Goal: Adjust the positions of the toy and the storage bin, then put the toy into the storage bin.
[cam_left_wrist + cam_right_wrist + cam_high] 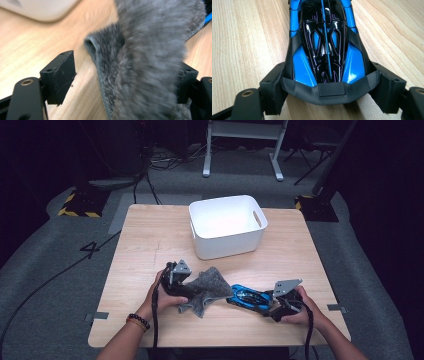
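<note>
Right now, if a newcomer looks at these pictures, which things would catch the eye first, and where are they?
The shiny blue and black toy car stands out first: it lies on the wooden table near the front edge, its end clamped in the right gripper. Left of it, a fuzzy grey cloth hangs loose between the open fingers of the left gripper. Behind both stands a white bin.

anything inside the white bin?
The white bin shows bare white floor and inner walls in the high view; no object is visible in it. Its near wall hides the strip of floor right behind it, so that part can't be checked.
</note>
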### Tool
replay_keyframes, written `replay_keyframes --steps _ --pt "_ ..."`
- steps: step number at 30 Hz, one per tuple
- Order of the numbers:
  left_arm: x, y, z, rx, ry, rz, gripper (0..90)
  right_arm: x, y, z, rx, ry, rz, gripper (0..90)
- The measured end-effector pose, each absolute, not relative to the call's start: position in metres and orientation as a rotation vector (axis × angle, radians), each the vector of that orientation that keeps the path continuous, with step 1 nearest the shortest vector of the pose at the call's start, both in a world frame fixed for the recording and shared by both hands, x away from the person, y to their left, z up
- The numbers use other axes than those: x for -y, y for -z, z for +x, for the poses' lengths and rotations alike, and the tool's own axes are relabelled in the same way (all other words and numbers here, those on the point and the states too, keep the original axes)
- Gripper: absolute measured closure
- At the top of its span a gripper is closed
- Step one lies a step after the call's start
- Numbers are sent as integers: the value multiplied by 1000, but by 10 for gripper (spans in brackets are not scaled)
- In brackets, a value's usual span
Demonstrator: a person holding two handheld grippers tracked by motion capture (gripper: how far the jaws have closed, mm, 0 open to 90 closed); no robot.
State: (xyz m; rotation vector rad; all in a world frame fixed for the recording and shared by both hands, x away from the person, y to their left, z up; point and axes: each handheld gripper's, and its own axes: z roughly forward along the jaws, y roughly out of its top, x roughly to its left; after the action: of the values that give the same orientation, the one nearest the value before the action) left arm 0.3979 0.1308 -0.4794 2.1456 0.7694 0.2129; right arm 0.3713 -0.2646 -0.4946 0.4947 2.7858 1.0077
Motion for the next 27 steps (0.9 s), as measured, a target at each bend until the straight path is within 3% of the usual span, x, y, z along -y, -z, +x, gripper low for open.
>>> replay_keyframes --steps 27 --pt "-146 404 424 -904 -475 1808 176 269 497 371 -2772 -1048 487 242"
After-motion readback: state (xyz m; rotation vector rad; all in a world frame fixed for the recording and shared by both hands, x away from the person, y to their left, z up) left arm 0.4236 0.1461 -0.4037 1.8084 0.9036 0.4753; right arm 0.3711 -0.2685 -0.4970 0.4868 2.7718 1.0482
